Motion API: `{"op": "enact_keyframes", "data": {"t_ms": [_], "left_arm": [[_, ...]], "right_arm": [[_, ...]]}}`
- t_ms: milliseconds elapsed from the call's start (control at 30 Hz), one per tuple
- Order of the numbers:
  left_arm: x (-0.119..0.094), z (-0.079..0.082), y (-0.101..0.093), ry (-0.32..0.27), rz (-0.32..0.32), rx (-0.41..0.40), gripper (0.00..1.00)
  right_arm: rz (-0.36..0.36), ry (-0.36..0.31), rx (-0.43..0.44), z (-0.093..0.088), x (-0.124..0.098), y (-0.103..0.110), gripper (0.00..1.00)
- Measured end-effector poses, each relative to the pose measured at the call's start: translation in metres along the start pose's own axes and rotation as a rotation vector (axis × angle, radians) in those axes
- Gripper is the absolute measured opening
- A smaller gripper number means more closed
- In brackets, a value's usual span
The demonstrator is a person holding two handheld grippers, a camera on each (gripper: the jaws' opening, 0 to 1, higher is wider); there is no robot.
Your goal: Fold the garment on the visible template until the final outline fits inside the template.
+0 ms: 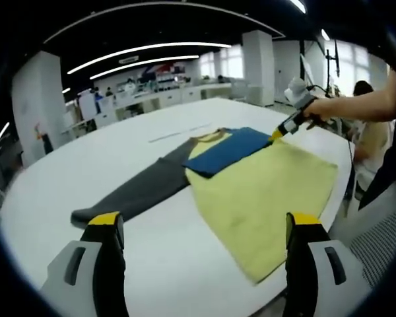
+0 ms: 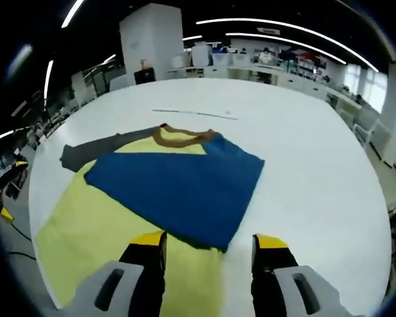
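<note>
The garment lies flat on the white table (image 1: 152, 257). Its yellow body (image 1: 264, 198) faces me, a blue sleeve (image 1: 228, 150) is folded across the chest, and a grey sleeve (image 1: 138, 191) stretches out to the left. My left gripper (image 1: 204, 221) is open above the table, short of the yellow hem, and holds nothing. A hand holds my right gripper (image 1: 277, 134) at the blue sleeve's far corner. In the right gripper view this gripper (image 2: 210, 241) is open, with the blue sleeve (image 2: 185, 185) ending just ahead of its tips, over the yellow body (image 2: 86, 231). The collar (image 2: 178, 135) and grey sleeve (image 2: 96, 152) lie beyond.
A thin line mark (image 2: 195, 113) runs on the table past the collar, also visible as a line mark (image 1: 165, 137) in the left gripper view. A person (image 1: 373, 132) stands at the table's right edge beside a mesh chair (image 1: 383, 238). Desks and pillars fill the room behind.
</note>
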State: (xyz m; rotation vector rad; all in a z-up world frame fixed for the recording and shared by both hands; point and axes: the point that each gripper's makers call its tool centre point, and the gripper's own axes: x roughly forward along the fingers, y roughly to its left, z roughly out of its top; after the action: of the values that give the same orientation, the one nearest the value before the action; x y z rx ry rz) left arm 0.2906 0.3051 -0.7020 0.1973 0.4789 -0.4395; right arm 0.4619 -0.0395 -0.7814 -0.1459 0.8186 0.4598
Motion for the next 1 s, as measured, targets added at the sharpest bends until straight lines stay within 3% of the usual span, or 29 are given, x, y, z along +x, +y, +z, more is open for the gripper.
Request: {"op": "enact_keyframes", "data": {"t_ms": [200,367,533,767,1000], "left_arm": [[-0.001,0.002,0.001,-0.018,0.012,-0.014,0.99],[-0.004,0.004,0.002,-0.024,0.021,-0.005,0.99],[-0.005,0.003,0.003,-0.015,0.027,0.001,0.99],[-0.005,0.004,0.005,-0.014,0.038,0.006,0.99],[-0.007,0.001,0.007,-0.006,0.051,-0.002,0.99]], "right_arm": [[-0.012,0.007,0.027,-0.011,0.002,-0.009,0.30],[-0.022,-0.027,0.094,-0.013,0.004,-0.015,0.14],[-0.032,-0.028,0.135,-0.014,0.005,-0.016,0.13],[-0.063,-0.019,0.155,-0.018,0.006,-0.020,0.02],[-0.063,-0.014,0.137,-0.019,0.003,-0.027,0.00]]}}
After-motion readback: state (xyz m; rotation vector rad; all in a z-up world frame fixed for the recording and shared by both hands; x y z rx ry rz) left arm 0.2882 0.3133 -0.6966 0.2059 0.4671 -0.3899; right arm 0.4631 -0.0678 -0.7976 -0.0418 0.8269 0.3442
